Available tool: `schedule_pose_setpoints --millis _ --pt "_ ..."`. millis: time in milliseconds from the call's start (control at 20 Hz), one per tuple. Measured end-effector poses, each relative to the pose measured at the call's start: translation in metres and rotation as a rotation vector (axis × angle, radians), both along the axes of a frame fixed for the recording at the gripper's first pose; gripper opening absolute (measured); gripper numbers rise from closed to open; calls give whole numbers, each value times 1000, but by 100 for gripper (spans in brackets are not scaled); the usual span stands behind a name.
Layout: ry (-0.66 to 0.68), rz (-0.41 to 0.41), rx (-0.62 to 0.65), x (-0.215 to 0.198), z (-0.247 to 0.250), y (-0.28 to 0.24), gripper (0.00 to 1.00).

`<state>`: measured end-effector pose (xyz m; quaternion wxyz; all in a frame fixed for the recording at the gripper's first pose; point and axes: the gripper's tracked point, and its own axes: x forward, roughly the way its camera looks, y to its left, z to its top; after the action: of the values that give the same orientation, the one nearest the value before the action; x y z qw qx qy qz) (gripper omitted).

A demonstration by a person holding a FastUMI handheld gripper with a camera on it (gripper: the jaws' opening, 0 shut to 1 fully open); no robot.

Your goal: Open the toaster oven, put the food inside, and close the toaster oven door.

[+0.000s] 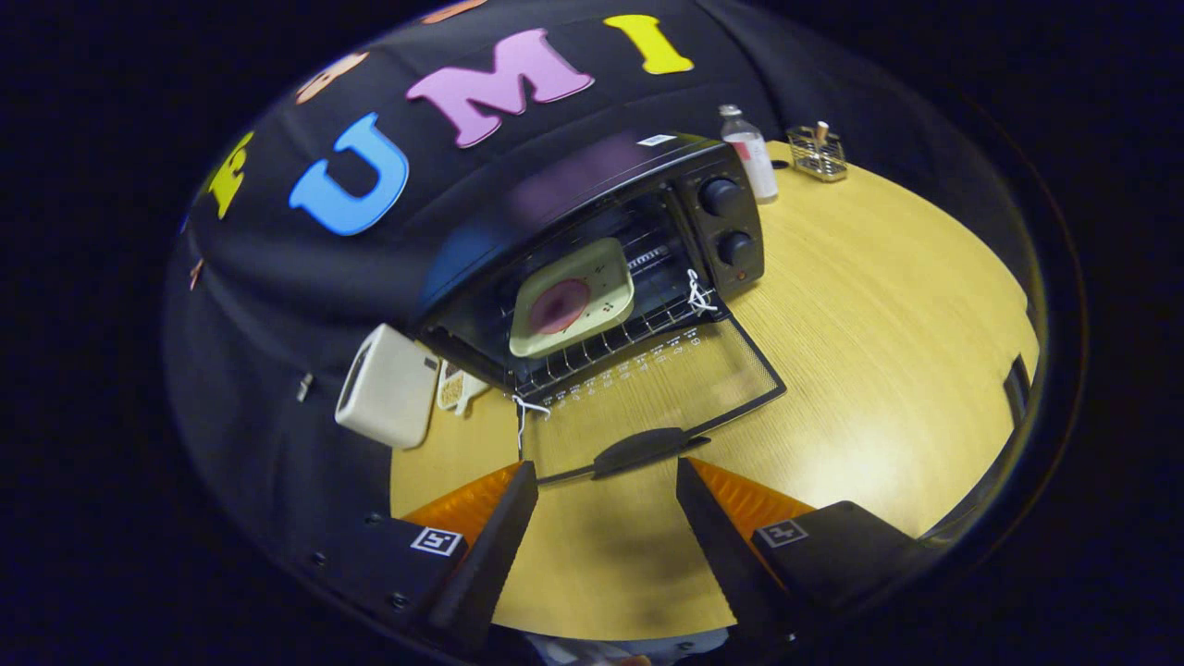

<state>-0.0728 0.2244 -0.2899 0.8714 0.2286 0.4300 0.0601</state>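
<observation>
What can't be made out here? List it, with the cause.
- Food on the tray inside the toaster oven: a dark round patch, too small and blurred to identify.
- Dial markings: too small.
- Bottle label: too small.
- Door handle: whether the open claw touches it is unclear; it lies just ahead of the fingers.

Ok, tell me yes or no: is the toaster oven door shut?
No, the door lies folded down flat ahead of the open gripper, the plate resting on the rack inside.
</observation>
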Motion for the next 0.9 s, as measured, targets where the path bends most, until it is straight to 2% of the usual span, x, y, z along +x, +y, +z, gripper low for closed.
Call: schedule_pose_setpoints --millis 250,400,600,900 --pt "22 131 -173 -13 -35 7 99" --pt "48 175 -248 -13 -60 10 99" --pt "75 188 -297 -8 -87 11 99" --pt "130 150 -311 6 -109 13 99"
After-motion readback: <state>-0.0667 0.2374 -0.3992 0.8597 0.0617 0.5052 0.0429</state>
